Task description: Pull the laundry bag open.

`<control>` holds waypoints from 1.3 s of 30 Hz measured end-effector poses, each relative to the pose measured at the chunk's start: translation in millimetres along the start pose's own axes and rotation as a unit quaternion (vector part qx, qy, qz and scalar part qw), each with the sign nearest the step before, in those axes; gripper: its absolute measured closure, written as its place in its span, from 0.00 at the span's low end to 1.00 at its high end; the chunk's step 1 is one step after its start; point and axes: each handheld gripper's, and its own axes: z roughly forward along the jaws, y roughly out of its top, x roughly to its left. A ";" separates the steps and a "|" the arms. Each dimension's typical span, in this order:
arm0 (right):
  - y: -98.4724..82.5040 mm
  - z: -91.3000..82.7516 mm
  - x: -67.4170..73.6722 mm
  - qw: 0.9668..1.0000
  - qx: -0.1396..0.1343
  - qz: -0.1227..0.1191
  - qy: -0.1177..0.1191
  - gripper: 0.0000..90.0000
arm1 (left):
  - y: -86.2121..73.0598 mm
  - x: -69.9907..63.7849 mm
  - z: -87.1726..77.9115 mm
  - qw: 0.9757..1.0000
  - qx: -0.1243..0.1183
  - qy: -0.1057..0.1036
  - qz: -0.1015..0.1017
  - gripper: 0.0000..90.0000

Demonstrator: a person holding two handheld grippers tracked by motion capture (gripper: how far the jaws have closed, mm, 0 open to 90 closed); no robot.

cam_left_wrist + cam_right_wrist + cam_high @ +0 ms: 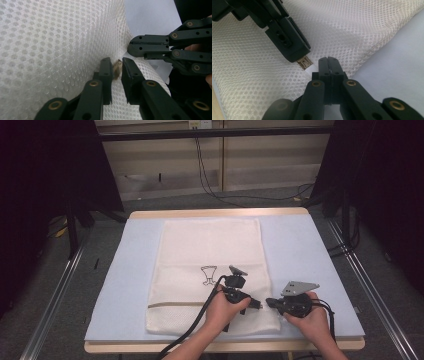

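One white mesh laundry bag (210, 270), rectangular and honeycomb-woven, is laid flat on the pale blue mat (300, 250) that covers the wooden counter (220, 213); a single black line drawing (208, 274) is printed on it and one tan zip band (175, 304) is run across its near end. Two hand-held black tongs are brought together at the bag's near right corner. In the left gripper view, one small tan zip pull (117, 69) is seen between the jaws of the left tongs (116, 65), which are nearly closed around it with a narrow gap left; contact cannot be told. The right tongs (328, 62) are pressed together on the bag's edge fabric, just beside the left tongs.
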 end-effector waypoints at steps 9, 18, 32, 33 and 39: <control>-0.3 1.0 2.0 1.000 0.003 -0.014 -0.002 1.00 | 1.7 2.7 -2.9 0.999 0.007 -0.026 -0.024 0.97; -0.4 1.0 0.9 1.000 0.006 -0.016 0.001 1.00 | 0.7 7.9 -12.9 1.000 0.011 -0.023 -0.017 0.97; 0.6 0.9 2.0 1.000 0.011 -0.018 -0.004 1.00 | -2.4 19.0 -30.5 0.999 0.012 -0.027 -0.018 0.97; 0.6 0.9 2.0 1.000 0.011 -0.018 -0.004 1.00 | -2.8 19.3 -31.9 0.999 0.011 -0.028 -0.022 0.97; 0.2 0.9 1.6 1.000 0.010 -0.013 -0.001 1.00 | -5.2 22.3 -41.0 1.000 0.005 -0.023 -0.019 0.97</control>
